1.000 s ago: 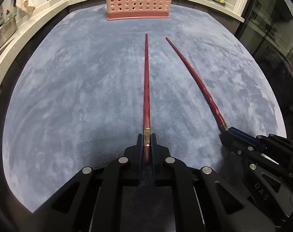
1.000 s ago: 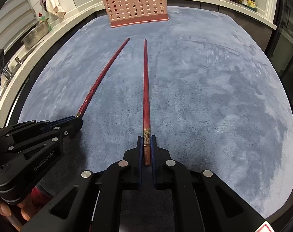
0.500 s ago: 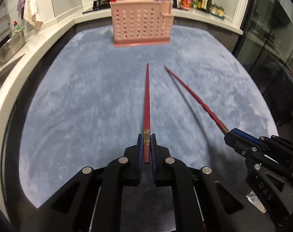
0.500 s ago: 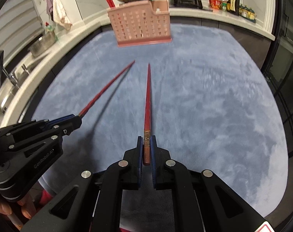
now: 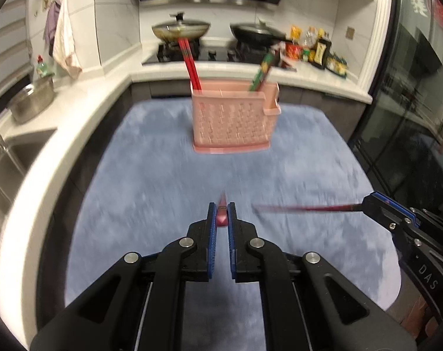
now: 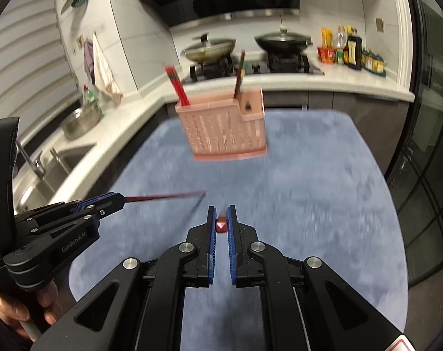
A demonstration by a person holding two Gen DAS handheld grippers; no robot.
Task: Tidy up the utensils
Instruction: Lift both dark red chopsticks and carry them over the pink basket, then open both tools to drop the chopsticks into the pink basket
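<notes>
Left hand-held gripper [image 5: 220,215] is pinching one red chopstick [image 5: 222,218] by its butt end, right hand-held gripper [image 6: 220,218] is pinching a second red chopstick [image 6: 221,225] likewise, both hanging above the blue mat [image 5: 151,193] on the near side of the pink utensil holder [image 5: 233,122]. Risk, as I judge it: each long stick is gripped at one end only, so it may pivot and miss the holder's mouth or knock it over. Lettering reading "DAS" and "GenRobot.AI" is showing on the gripper bodies.
</notes>
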